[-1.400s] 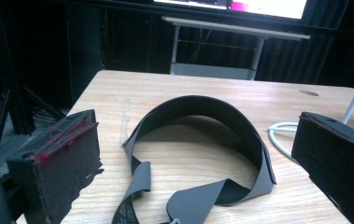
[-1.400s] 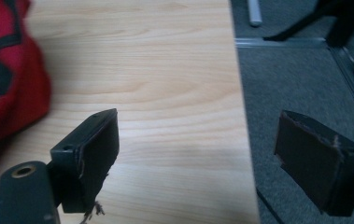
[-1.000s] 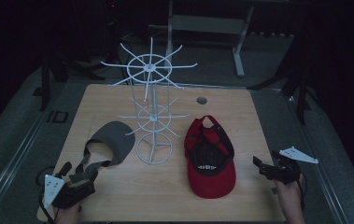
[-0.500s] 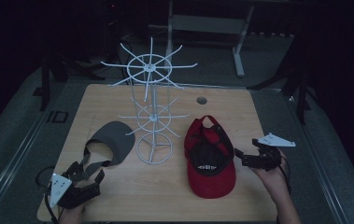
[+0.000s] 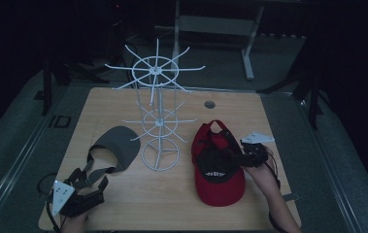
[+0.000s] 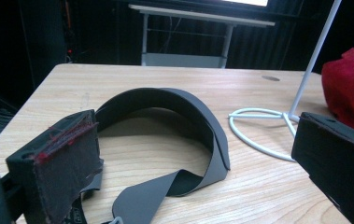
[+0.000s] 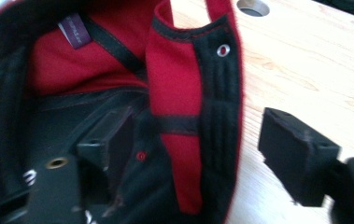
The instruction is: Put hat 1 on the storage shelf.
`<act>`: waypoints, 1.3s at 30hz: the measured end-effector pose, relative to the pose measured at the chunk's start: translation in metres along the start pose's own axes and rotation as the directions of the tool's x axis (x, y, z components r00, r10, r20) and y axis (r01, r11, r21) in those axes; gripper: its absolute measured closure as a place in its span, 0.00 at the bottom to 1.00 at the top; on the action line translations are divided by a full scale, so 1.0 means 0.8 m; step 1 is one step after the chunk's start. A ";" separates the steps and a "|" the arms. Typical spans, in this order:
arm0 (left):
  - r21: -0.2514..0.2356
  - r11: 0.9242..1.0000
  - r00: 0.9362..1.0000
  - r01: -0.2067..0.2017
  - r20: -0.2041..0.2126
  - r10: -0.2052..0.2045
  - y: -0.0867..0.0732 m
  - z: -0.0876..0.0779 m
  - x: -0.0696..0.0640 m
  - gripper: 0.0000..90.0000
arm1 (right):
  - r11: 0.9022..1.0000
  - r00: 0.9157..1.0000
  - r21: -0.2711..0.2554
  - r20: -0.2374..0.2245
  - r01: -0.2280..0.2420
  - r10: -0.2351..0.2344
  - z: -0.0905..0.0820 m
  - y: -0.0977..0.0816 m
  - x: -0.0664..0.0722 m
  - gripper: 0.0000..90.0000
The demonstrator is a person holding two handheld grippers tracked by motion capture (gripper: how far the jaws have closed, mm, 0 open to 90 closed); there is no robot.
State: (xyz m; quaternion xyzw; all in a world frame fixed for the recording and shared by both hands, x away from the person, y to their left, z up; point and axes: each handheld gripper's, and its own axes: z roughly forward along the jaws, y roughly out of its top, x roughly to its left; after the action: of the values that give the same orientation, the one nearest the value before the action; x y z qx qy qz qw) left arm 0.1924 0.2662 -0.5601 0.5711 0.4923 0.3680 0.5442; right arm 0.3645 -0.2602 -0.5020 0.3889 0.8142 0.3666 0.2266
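A red cap (image 5: 219,177) lies upside down on the wooden table (image 5: 269,116), right of the middle, its black lining (image 7: 72,116) facing up. My right gripper (image 5: 230,156) straddles the cap's side wall (image 7: 191,116): one jaw is inside the cap, the other outside over the table. Its jaws have just been closing, but the pads stand apart from the wall, so my right gripper (image 7: 202,144) is open. A grey visor (image 5: 116,148) with a loose strap (image 6: 165,186) lies at the front left. My left gripper (image 5: 90,178) rests just in front of it, and in its own view my left gripper (image 6: 202,154) is wide open and holds nothing.
A white wire rack (image 5: 157,121) with spoked tiers stands mid-table between visor and cap; its ring base (image 6: 258,130) lies close to the visor. A round hole (image 5: 209,104) sits near the far edge. A metal stand (image 5: 215,24) is behind the table.
My right gripper has moved left from the table's right edge to the cap, and one jaw now sits inside it. The left gripper has stayed put.
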 end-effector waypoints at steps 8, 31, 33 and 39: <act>-0.002 1.000 1.000 -0.001 0.003 0.001 0.000 -0.001 0.000 0.02 | 0.990 0.993 0.106 0.069 0.088 -0.096 0.041 -0.003 0.015 0.32; 0.005 1.000 1.000 0.013 -0.001 -0.013 -0.001 0.001 0.003 0.02 | 0.989 0.996 0.122 0.034 0.081 -0.085 0.054 -0.012 0.017 0.93; 0.010 1.000 1.000 0.007 -0.006 -0.007 -0.002 0.001 0.003 0.02 | 0.993 0.998 0.099 0.032 0.059 -0.062 0.049 -0.010 0.015 0.93; -0.002 1.000 1.000 0.017 0.002 -0.017 -0.002 0.001 0.005 0.02 | 0.998 0.999 0.060 0.021 0.034 -0.035 0.030 0.000 0.012 0.93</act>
State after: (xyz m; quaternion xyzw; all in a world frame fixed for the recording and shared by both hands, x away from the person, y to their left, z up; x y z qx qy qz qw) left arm 0.1938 0.2693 -0.5622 0.5667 0.4962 0.3635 0.5481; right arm 0.3745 -0.2424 -0.5179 0.3853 0.8288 0.3339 0.2304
